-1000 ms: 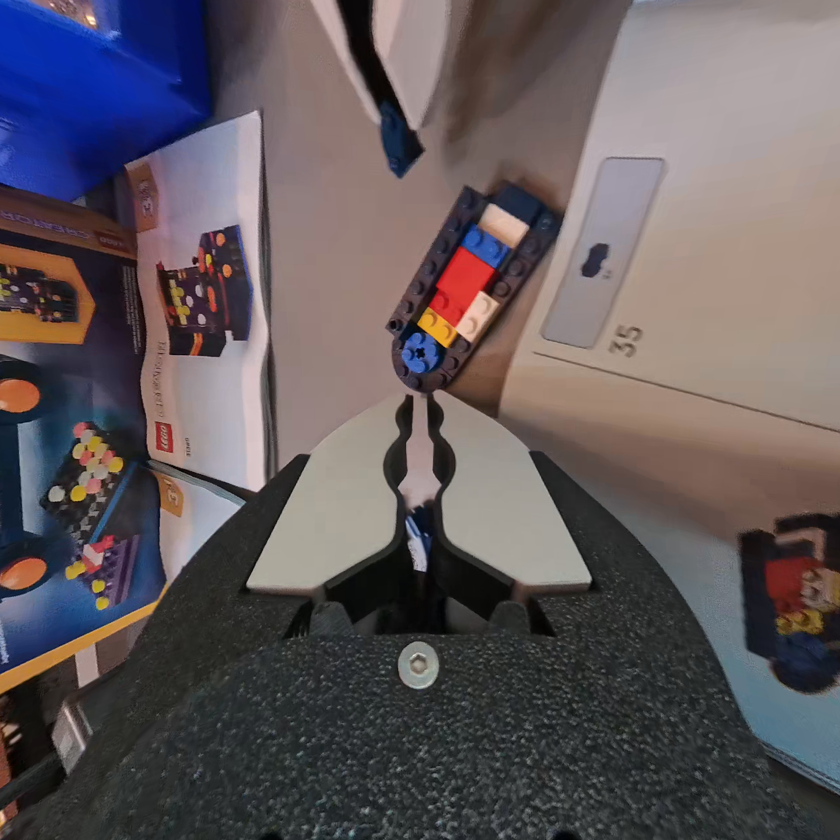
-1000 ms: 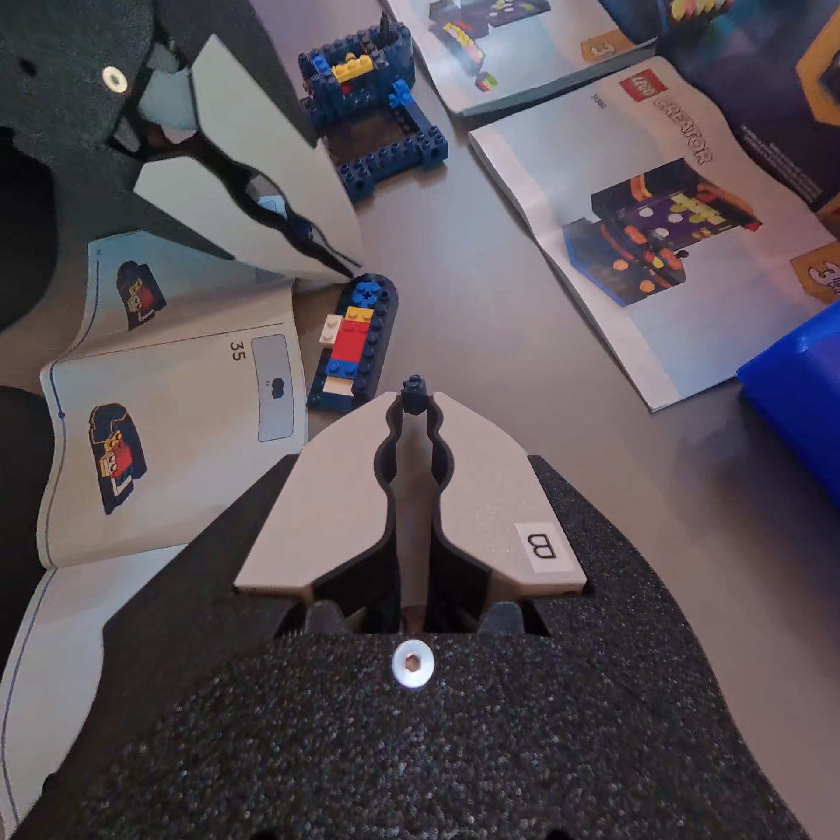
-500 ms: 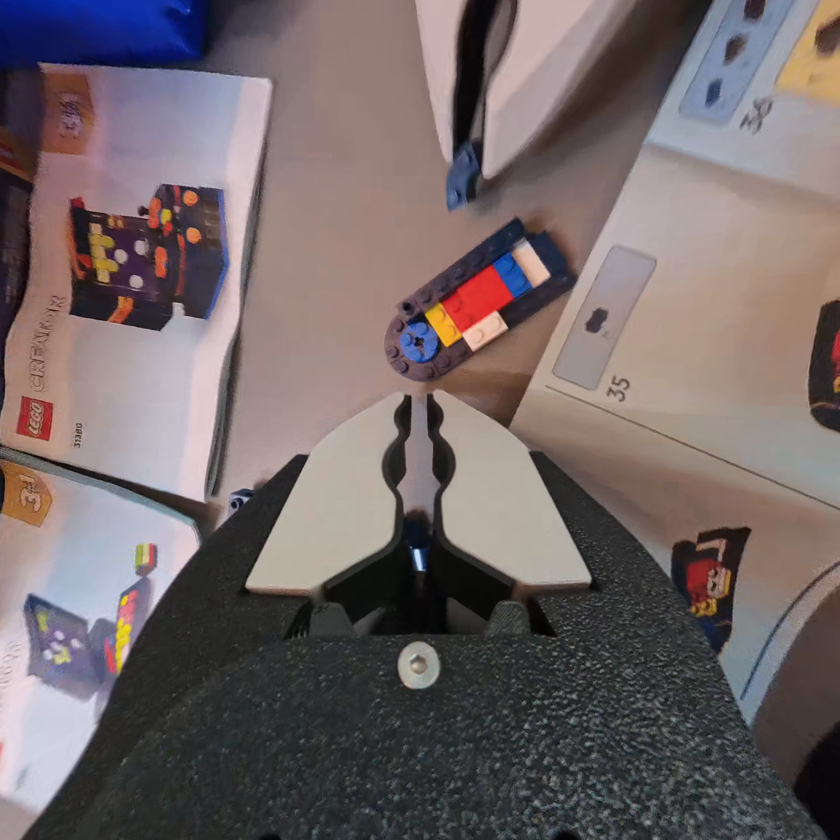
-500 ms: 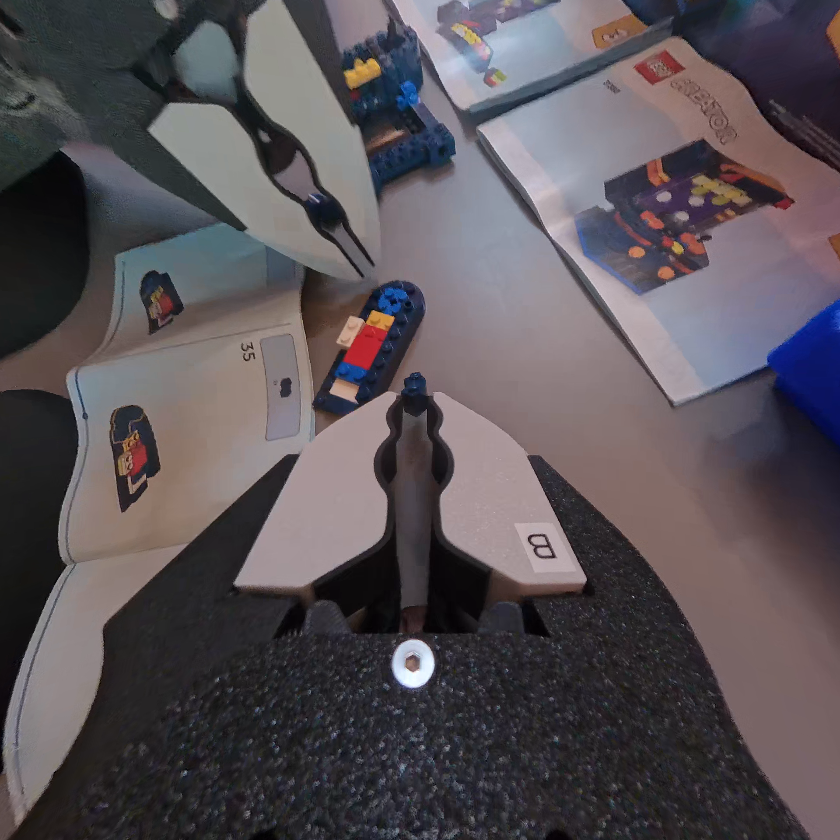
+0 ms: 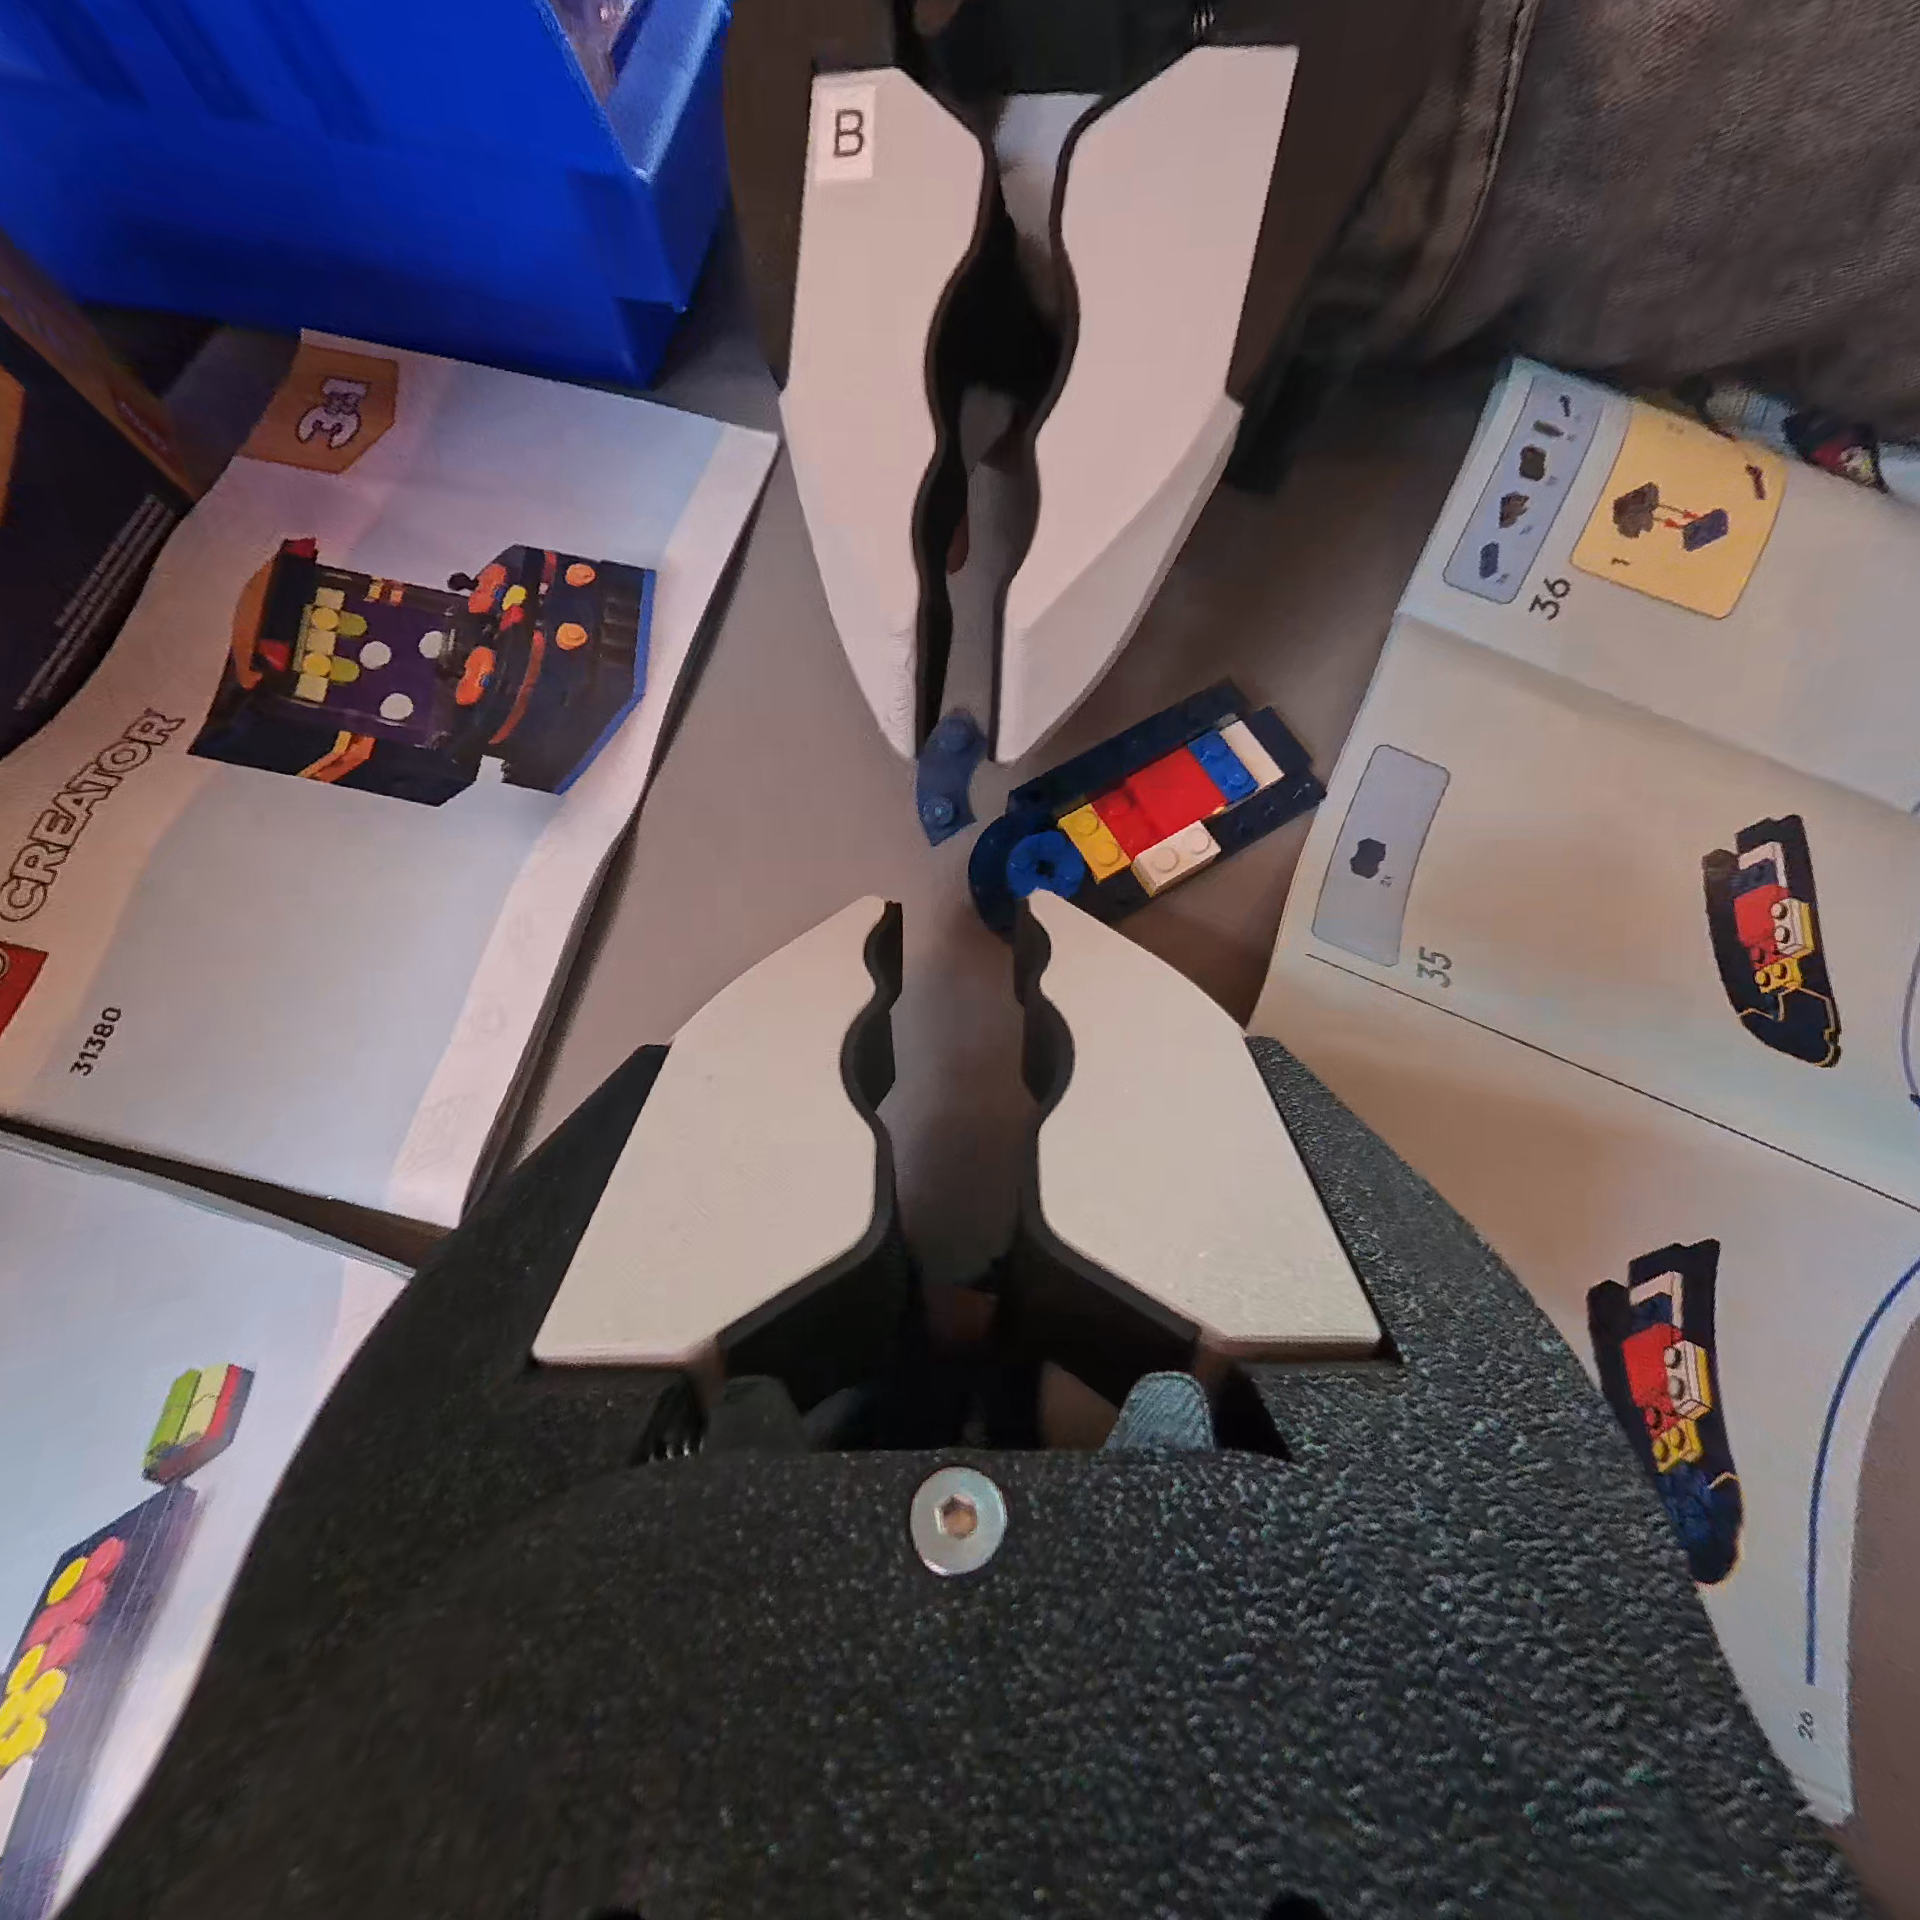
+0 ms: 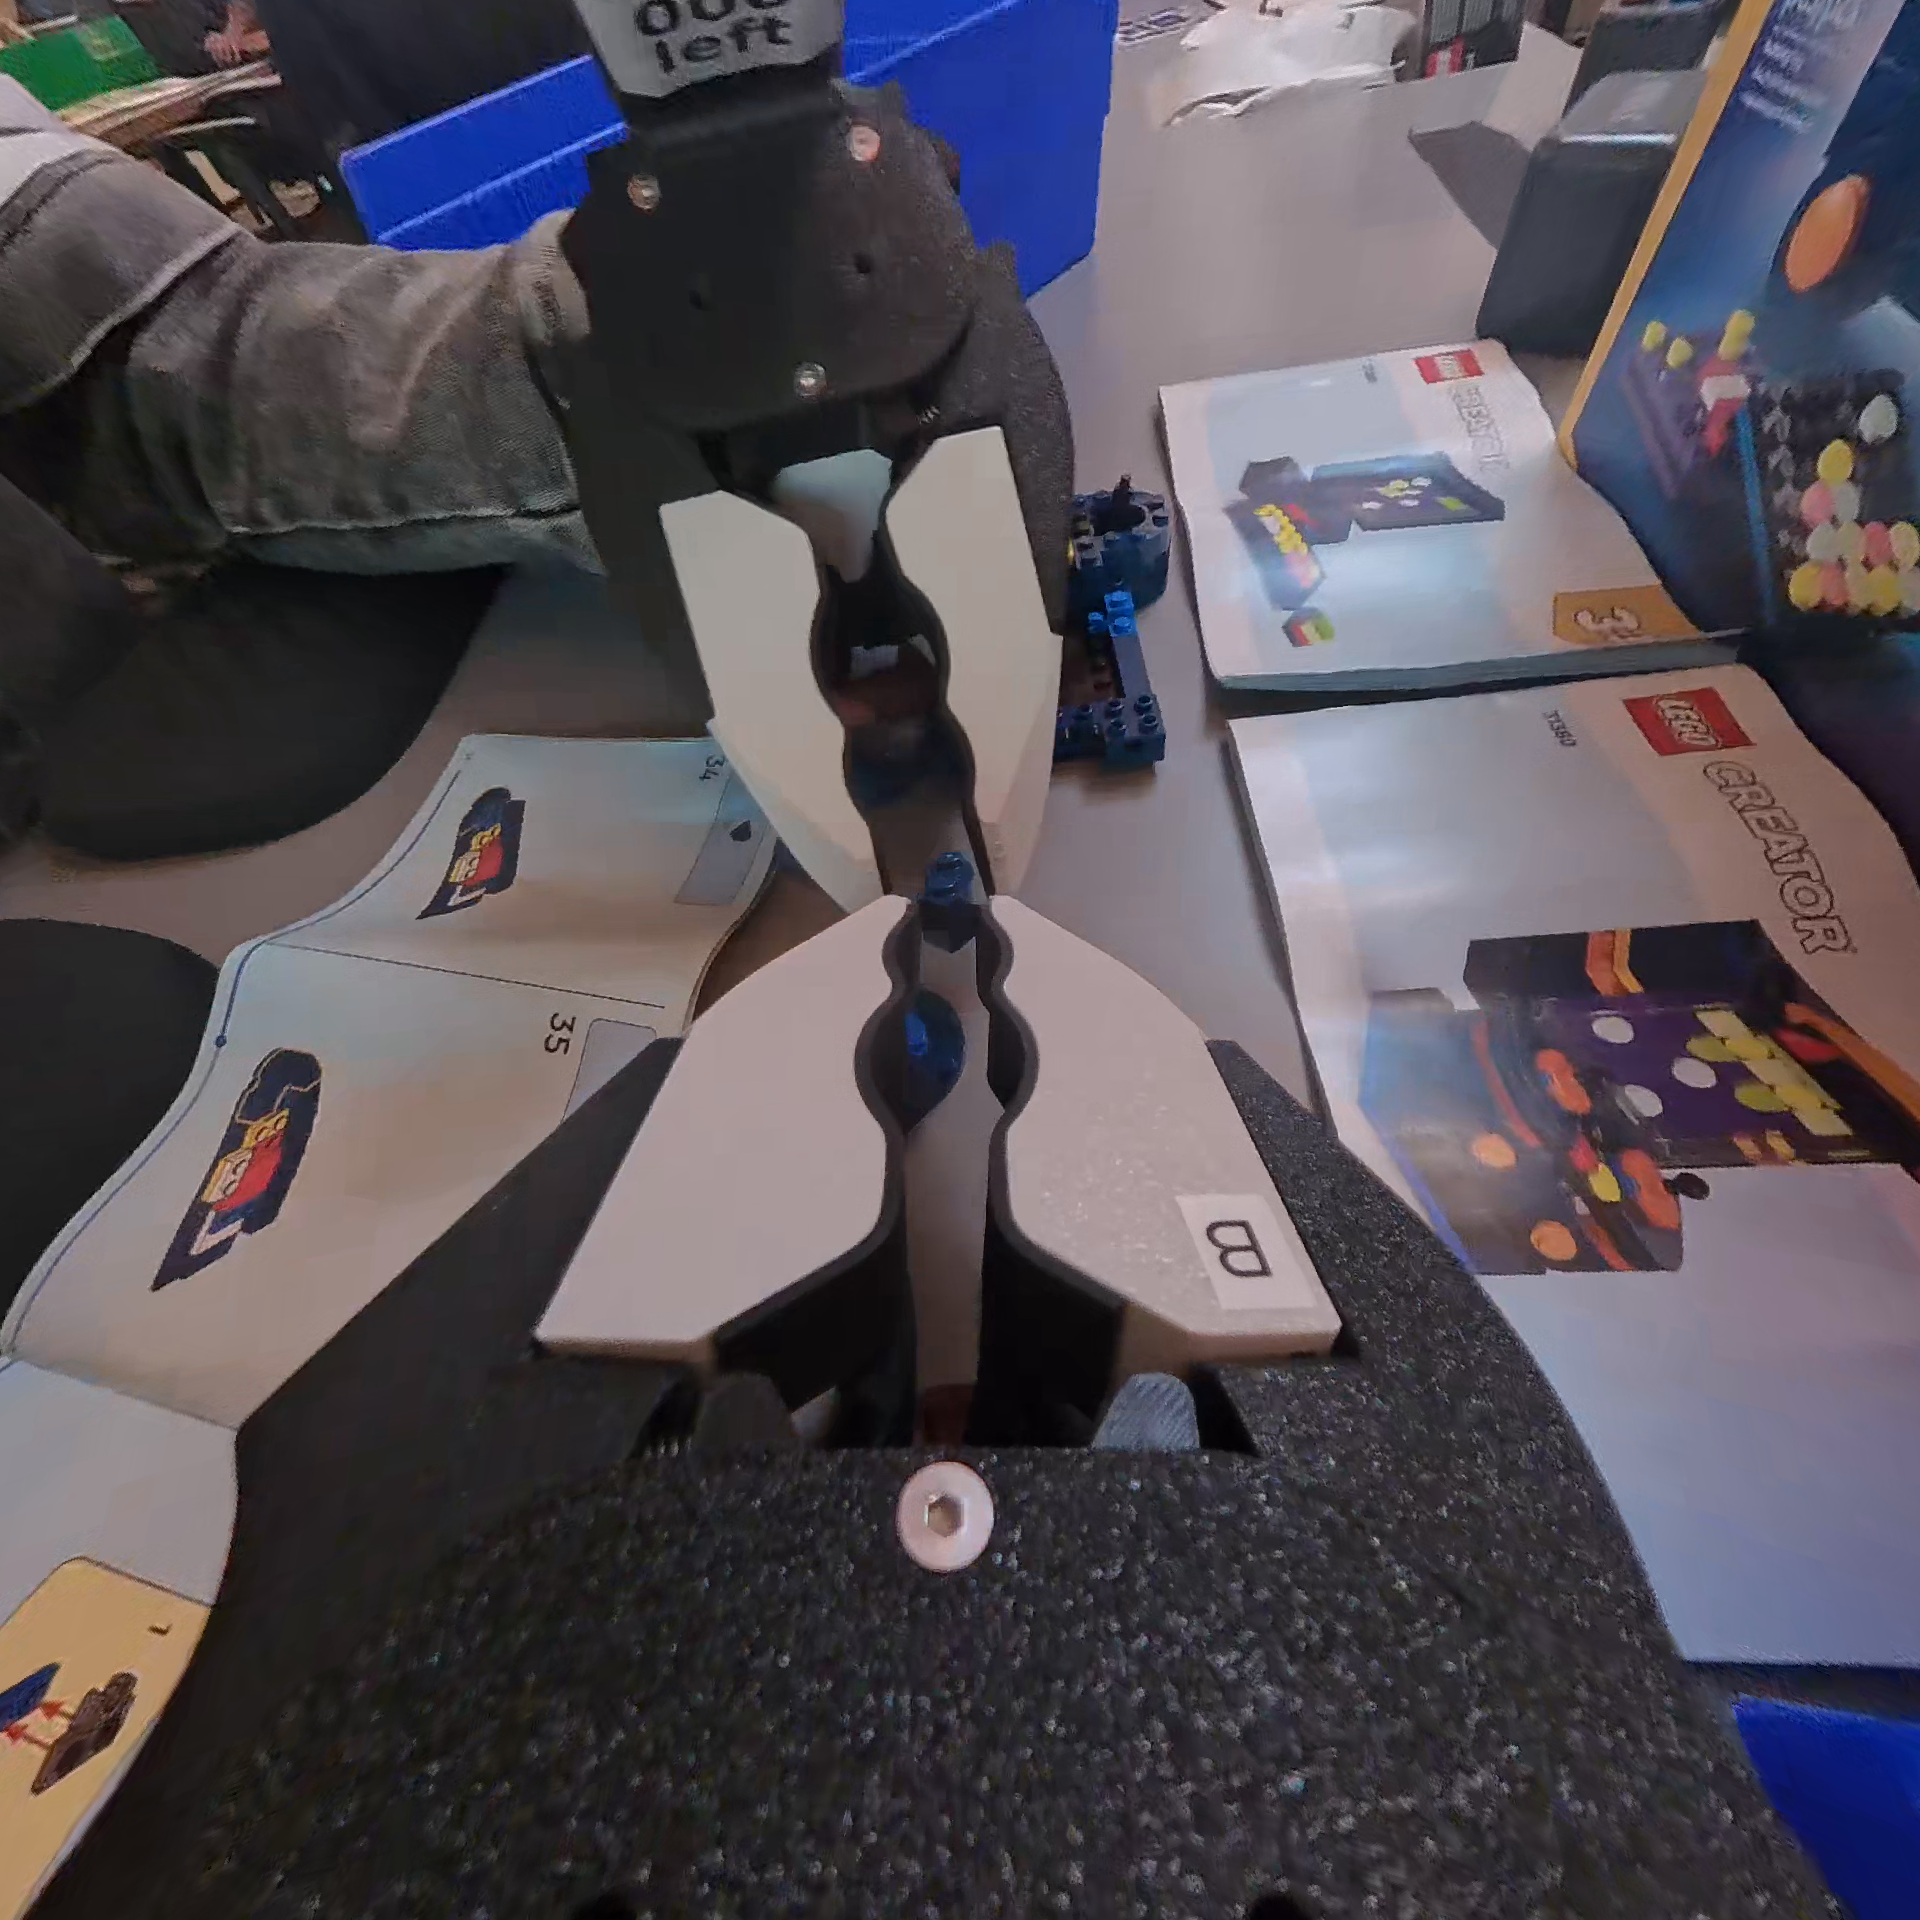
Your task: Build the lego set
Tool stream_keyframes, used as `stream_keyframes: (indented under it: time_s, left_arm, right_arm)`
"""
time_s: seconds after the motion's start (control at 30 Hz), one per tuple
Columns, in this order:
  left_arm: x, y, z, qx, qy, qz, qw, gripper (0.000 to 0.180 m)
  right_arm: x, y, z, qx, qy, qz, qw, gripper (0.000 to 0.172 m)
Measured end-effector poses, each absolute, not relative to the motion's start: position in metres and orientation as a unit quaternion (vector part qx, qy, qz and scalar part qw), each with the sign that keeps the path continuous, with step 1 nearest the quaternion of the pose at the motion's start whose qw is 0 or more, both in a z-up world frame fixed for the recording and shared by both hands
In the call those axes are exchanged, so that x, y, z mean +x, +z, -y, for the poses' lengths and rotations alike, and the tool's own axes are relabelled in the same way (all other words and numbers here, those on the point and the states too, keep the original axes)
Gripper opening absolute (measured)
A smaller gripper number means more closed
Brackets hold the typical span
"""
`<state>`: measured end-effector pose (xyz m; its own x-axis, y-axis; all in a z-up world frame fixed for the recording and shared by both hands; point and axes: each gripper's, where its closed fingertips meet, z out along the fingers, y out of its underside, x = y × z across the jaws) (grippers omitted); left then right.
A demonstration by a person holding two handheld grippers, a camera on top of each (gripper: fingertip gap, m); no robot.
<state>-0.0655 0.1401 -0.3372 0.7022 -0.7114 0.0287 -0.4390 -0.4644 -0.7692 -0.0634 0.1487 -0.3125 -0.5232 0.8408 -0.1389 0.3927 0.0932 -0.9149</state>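
Left to right across the left wrist view: a blue bin [image 5: 343,156] stands at the upper left, with two closed instruction booklets [image 5: 343,790] on the grey table [image 5: 790,665] below it. At the centre, the left gripper [image 5: 956,914] has its pale fingers parted with only bare table between them; its right fingertip [image 5: 1049,920] overlaps the rounded end of a small brick model [image 5: 1153,816], a dark blue plate carrying red, yellow, white and blue bricks. Whether tip and model touch cannot be told. Facing it from above, the right gripper [image 5: 956,743] is closed on a small dark blue curved plate [image 5: 951,774], which juts beyond the fingertips and hangs just beside the model's rounded end. At the right lies an open instruction booklet [image 5: 1621,852] with a grey sleeve [image 5: 1662,197] above it. In the right wrist view, the same piece [image 6: 948,902] sits pinched at the fingertips, and a second blue brick assembly [image 6: 1117,665] rests farther off, behind the left gripper [image 6: 925,862].
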Motion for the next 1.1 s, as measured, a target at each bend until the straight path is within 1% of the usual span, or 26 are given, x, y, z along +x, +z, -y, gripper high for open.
stream_keyframes:
  time_s: [0.07,0.17,0.37,0.57,0.63,0.73,0.77,0.83,0.87,0.97,1.0,1.1]
  left_arm:
    - [-0.066,-0.333,-0.143,-0.828,-0.190,-0.336,0.407,0.020]
    - [-0.064,-0.322,-0.146,-0.809,-0.203,-0.328,0.443,0.017]
    - [-0.056,-0.306,-0.150,-0.771,-0.173,-0.348,0.505,0.008]
    - [-0.057,-0.310,-0.150,-0.772,-0.150,-0.363,0.500,0.012]
    - [-0.056,-0.310,-0.149,-0.769,-0.149,-0.368,0.500,0.008]
    - [-0.057,-0.307,-0.150,-0.772,-0.144,-0.363,0.502,0.008]
    - [-0.058,-0.308,-0.150,-0.781,-0.140,-0.358,0.493,0.008]
    - [-0.066,-0.316,-0.152,-0.799,-0.095,-0.363,0.471,0.008]
    - [-0.069,-0.320,-0.153,-0.804,-0.074,-0.365,0.464,0.008]
    - [-0.071,-0.330,-0.153,-0.822,-0.055,-0.362,0.436,0.008]
    - [-0.071,-0.332,-0.153,-0.826,-0.048,-0.363,0.429,0.008]
    - [-0.072,-0.336,-0.152,-0.830,-0.037,-0.369,0.418,0.008]
  right_arm:
    - [-0.062,-0.310,-0.151,-0.423,0.506,0.710,0.247,0.010]
    - [-0.060,-0.306,-0.151,-0.416,0.512,0.704,0.262,0.010]
    - [-0.059,-0.304,-0.150,-0.408,0.514,0.706,0.266,0.010]
    - [-0.060,-0.302,-0.148,-0.398,0.517,0.706,0.275,0.010]
    - [-0.059,-0.302,-0.147,-0.396,0.517,0.707,0.275,0.010]
    - [-0.059,-0.300,-0.148,-0.396,0.521,0.703,0.279,0.010]
    - [-0.059,-0.301,-0.149,-0.399,0.516,0.706,0.277,0.013]
    - [-0.060,-0.304,-0.154,-0.412,0.485,0.716,0.287,0.031]
    - [-0.061,-0.305,-0.157,-0.417,0.466,0.722,0.295,0.031]
    - [-0.065,-0.315,-0.158,-0.431,0.403,0.751,0.297,0.022]
    - [-0.066,-0.319,-0.157,-0.436,0.383,0.760,0.293,0.021]
    - [-0.069,-0.323,-0.153,-0.443,0.363,0.769,0.282,0.018]
